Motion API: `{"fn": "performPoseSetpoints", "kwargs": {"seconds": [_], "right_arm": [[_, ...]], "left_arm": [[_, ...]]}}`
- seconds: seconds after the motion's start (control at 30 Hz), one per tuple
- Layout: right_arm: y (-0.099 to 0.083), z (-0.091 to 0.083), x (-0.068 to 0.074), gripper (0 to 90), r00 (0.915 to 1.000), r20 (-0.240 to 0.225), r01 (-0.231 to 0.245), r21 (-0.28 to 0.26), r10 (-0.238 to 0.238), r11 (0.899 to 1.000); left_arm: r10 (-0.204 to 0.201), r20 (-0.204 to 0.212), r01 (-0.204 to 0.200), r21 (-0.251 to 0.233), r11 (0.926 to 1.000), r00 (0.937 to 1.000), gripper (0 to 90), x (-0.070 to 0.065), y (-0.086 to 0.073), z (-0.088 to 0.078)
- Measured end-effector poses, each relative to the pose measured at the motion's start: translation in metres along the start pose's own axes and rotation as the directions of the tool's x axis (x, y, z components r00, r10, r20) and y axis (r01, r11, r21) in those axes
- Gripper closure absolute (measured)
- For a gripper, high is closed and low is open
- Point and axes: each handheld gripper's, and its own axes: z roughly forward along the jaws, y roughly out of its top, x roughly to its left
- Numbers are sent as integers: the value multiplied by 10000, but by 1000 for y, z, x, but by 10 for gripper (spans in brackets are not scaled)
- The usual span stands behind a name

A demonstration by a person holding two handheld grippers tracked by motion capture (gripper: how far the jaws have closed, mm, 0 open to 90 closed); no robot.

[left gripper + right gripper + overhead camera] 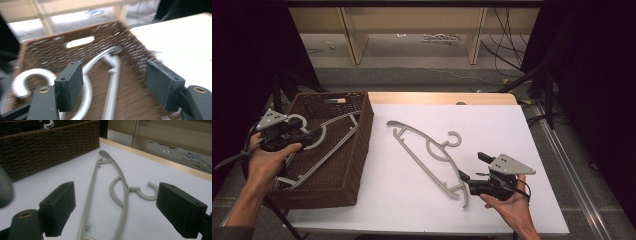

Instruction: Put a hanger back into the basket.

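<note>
Hand-held grippers point(113, 87) point(123, 211) open, empty

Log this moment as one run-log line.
left tool: open over basket | hanger in basket | right tool: open at table hanger

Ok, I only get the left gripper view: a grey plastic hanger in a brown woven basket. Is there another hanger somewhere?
Observer: Yes, a second grey plastic hanger lies flat on the white table, right of the brown woven basket.
Operator: Is the other gripper holding it?
Observer: No. The right gripper is open at that hanger's lower end, gripping nothing.
Operator: Where's my gripper from above?
Observer: The left gripper is open over the basket's left side, above the hanger inside.
</note>
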Motion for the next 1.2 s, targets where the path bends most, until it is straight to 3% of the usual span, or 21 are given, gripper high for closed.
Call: {"fn": "performPoseSetpoints", "kwargs": {"seconds": [0.27,0.43,0.57,0.8,0.87,0.97,1.1,1.13,1.2], "right_arm": [[0,2,0,167,9999,37,148,-229,-147,9996],[0,1,0,167,10000,-6,27,-45,-27,10000],[0,1,1,167,10000,-5,24,-47,-24,10000],[0,2,1,167,10000,-18,-6,-99,6,10000],[-1,2,0,167,10000,-45,-1,-100,1,10000],[-1,2,-1,167,10000,-71,7,-54,-7,10000],[-2,3,-1,167,10000,0,44,-178,-44,9998],[-2,3,-1,167,10000,-28,-21,-129,21,9999],[-3,4,-2,167,9999,-106,31,-129,-33,9999]], "left_arm": [[85,1219,0,-695,9976,9925,264,-44,4,-10],[372,1740,-187,-1067,9941,9840,214,-67,2,-11],[361,2152,-65,-1367,9906,9759,182,-83,-4,-10],[797,2484,-437,-1470,9882,9654,181,-106,-10,-6],[942,2682,-521,-1597,9858,9587,181,-112,-11,-5],[1212,2709,-745,-1765,9815,9550,173,-123,-14,-4],[1471,3010,-878,-2019,9755,9422,166,-134,-20,-1],[1361,3105,-745,-2025,9764,9408,166,-140,-23,-1],[1744,3130,-1094,-2146,9706,9336,165,-145,-26,-1]]}}
